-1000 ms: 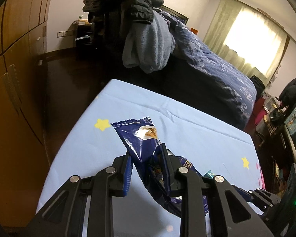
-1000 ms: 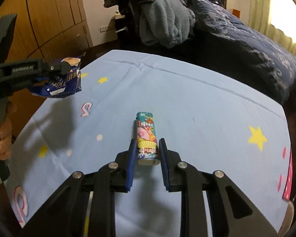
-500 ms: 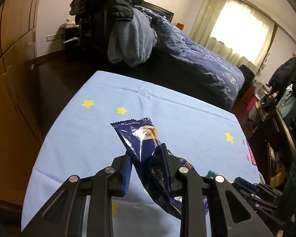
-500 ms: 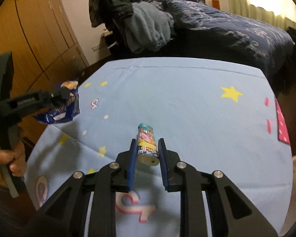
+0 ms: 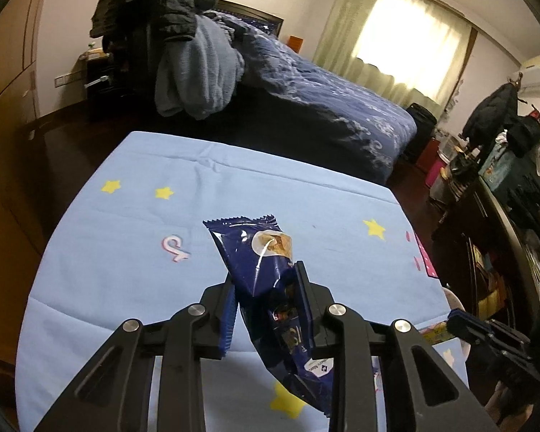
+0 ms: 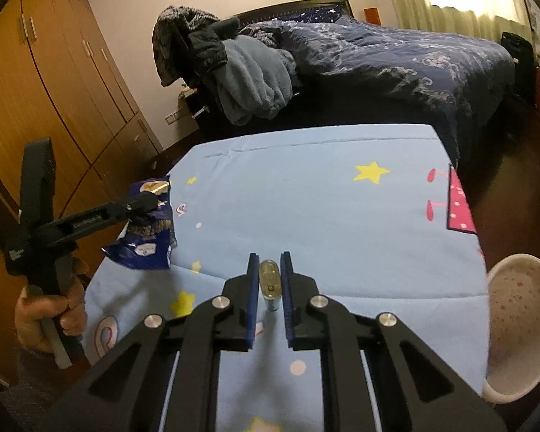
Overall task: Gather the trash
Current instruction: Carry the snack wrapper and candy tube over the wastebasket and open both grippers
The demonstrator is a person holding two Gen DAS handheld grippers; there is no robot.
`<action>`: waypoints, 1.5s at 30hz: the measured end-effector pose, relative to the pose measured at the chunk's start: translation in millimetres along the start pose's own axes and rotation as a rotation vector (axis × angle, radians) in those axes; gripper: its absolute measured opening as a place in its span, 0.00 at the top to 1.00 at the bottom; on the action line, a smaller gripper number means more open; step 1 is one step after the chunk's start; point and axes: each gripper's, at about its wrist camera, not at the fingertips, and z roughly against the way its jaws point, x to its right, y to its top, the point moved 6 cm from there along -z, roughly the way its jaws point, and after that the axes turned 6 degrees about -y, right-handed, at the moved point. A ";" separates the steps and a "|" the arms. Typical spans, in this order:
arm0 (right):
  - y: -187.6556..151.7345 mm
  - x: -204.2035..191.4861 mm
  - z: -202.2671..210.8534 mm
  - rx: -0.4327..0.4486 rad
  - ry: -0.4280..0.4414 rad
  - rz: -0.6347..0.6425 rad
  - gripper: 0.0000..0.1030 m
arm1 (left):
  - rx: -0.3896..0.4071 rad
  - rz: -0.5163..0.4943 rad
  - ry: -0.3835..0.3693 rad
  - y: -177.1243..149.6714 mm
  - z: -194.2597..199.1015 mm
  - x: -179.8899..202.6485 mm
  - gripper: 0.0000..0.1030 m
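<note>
Pinching a dark blue wrapper (image 5: 266,273) between its fingers, the left gripper (image 5: 266,288) holds it up off the blue cloth (image 5: 126,252); the crimped top end points away from the camera and the lower end hangs down past the fingers toward the near edge. A round biscuit picture shows on the wrapper's upper face, and white lettering lower down is too creased to read. From the right wrist view the same wrapper (image 6: 144,237) hangs beside the table's left edge, the left gripper (image 6: 151,201) shut on it, with a hand (image 6: 50,309) around the handle; white print runs along the gripper's arm but is too blurred to make out. The right gripper (image 6: 269,280) is narrowed around a small tube (image 6: 270,284), seen end-on so that only its grey-clear base faces the camera; the tube sits between the two blue pads, held above the cloth, though whether both pads press on it I cannot tell for sure. In the left wrist view the right gripper (image 5: 453,327) comes in low at the right with a strip of yellow and pink packaging at its tips. At the table's right edge stands a white bin (image 6: 514,324) with a speckled lining, its mouth turned toward the camera; its contents cannot be seen. The cloth is printed with yellow stars and pink figures.
</note>
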 end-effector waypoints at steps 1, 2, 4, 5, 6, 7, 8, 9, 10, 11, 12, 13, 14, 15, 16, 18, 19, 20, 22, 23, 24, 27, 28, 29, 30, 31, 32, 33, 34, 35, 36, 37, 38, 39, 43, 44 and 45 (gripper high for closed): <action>-0.1 0.3 4.4 0.006 0.002 0.000 0.87 | 0.000 -0.003 -0.001 -0.3 0.3 1.7 0.72; 0.2 0.6 7.0 0.010 0.002 0.000 0.87 | 0.002 -0.005 -0.004 -0.7 1.5 3.4 0.72; -1.0 -0.1 13.5 0.016 0.001 0.001 0.87 | 0.006 -0.006 -0.005 -1.0 3.7 4.4 0.72; -2.3 -0.3 16.6 0.017 0.003 0.001 0.87 | 0.006 -0.005 -0.003 -1.8 4.5 4.5 0.72; -4.3 -0.8 20.0 0.021 0.006 0.002 0.87 | 0.005 -0.006 0.004 -2.9 5.5 4.3 0.72; -4.8 -0.3 22.1 0.025 0.007 0.002 0.87 | 0.005 -0.007 0.008 -3.9 6.2 4.9 0.72; -6.0 1.1 24.6 0.029 0.004 0.000 0.87 | 0.003 -0.006 0.011 -5.2 7.3 5.3 0.72; -7.1 2.6 26.2 0.033 0.003 -0.003 0.87 | 0.001 -0.005 0.012 -6.2 8.5 5.9 0.72; -9.2 5.8 29.1 0.038 0.005 -0.010 0.87 | 0.001 -0.008 0.012 -7.2 10.6 8.4 0.72; -9.9 8.5 30.7 0.040 0.006 -0.017 0.87 | 0.003 -0.014 0.013 -7.9 12.4 10.8 0.72; -10.2 11.9 32.0 0.043 0.007 -0.024 0.87 | 0.005 -0.024 0.015 -8.2 13.8 14.5 0.72; -11.5 16.5 34.9 0.050 0.006 -0.031 0.87 | 0.007 -0.040 0.014 -8.2 15.2 21.1 0.72; -13.2 21.9 38.6 0.058 0.001 -0.039 0.87 | 0.009 -0.056 0.006 -8.0 16.0 29.2 0.72; -15.0 28.3 43.2 0.067 -0.004 -0.048 0.87 | 0.007 -0.074 -0.007 -7.8 15.9 40.3 0.72; -16.8 35.2 48.3 0.077 -0.011 -0.059 0.87 | 0.007 -0.088 -0.016 -7.8 15.5 48.2 0.72; -19.6 50.7 59.6 0.099 -0.033 -0.082 0.87 | 0.003 -0.126 -0.051 -8.6 12.7 72.8 0.72; -21.5 59.7 66.5 0.113 -0.049 -0.096 0.87 | -0.003 -0.151 -0.082 -9.2 8.9 92.3 0.72; -22.8 67.9 72.2 0.123 -0.066 -0.106 0.87 | -0.004 -0.164 -0.100 -9.8 6.5 104.0 0.72; -25.7 88.5 85.9 0.146 -0.116 -0.126 0.87 | -0.014 -0.205 -0.149 -11.7 -1.2 134.9 0.72; -27.2 101.7 93.5 0.159 -0.151 -0.140 0.87 | -0.025 -0.229 -0.180 -13.4 -7.4 153.7 0.72; -29.2 112.8 99.8 0.168 -0.178 -0.152 0.87 | -0.032 -0.243 -0.198 -15.1 -12.2 166.8 0.72; -36.2 151.6 115.3 0.189 -0.269 -0.202 0.87 | -0.066 -0.317 -0.268 -23.3 -33.4 222.0 0.72; -38.7 164.8 119.5 0.195 -0.299 -0.221 0.87 | -0.076 -0.338 -0.288 -26.3 -40.1 238.3 0.72; -41.2 178.3 122.5 0.199 -0.323 -0.241 0.87 | -0.086 -0.357 -0.306 -29.4 -45.8 251.9 0.72; -43.8 192.8 125.2 0.205 -0.346 -0.266 0.87 | -0.094 -0.372 -0.316 -32.6 -51.1 263.6 0.71; -45.6 203.3 126.9 0.208 -0.362 -0.284 0.87 | -0.104 -0.388 -0.330 -35.8 -59.4 278.7 0.71; -47.2 211.3 126.8 0.209 -0.373 -0.295 0.87 | -0.118 -0.402 -0.348 -40.0 -67.1 293.0 0.71; -48.5 219.5 127.7 0.213 -0.386 -0.306 0.87 | -0.134 -0.414 -0.366 -43.9 -76.4 308.2 0.71; -49.9 227.6 127.7 0.215 -0.402 -0.318 0.87 | -0.148 -0.425 -0.381 -47.3 -84.4 320.3 0.71; -53.0 236.7 128.8 0.216 -0.415 -0.328 0.87 | -0.159 -0.433 -0.389 -50.3 -90.7 329.0 0.71; -54.5 242.5 129.2 0.216 -0.423 -0.333 0.87 | -0.174 -0.444 -0.399 -54.7 -98.8 339.7 0.71; -56.4 250.4 128.3 0.218 -0.434 -0.341 0.87 | -0.184 -0.450 -0.407 -57.2 -104.3 347.2 0.71; -57.1 255.5 126.8 0.216 -0.443 -0.346 0.87 | -0.196 -0.457 -0.411 -61.1 -112.3 356.4 0.71; -58.1 262.0 125.2 0.216 -0.457 -0.355 0.87 | -0.205 -0.462 -0.413 -64.1 -117.7 361.7 0.71; -63.7 285.6 123.3 0.216 -0.466 -0.396 0.87 | -0.254 -0.459 -0.424 -76.7 -146.0 377.8 0.71; -64.7 287.8 122.3 0.215 -0.469 -0.399 0.87 | -0.258 -0.457 -0.422 -78.6 -149.2 379.6 0.70; -66.1 291.3 121.7 0.212 -0.476 -0.401 0.87 | -0.264 -0.453 -0.420 -80.2 -154.5 379.2 0.68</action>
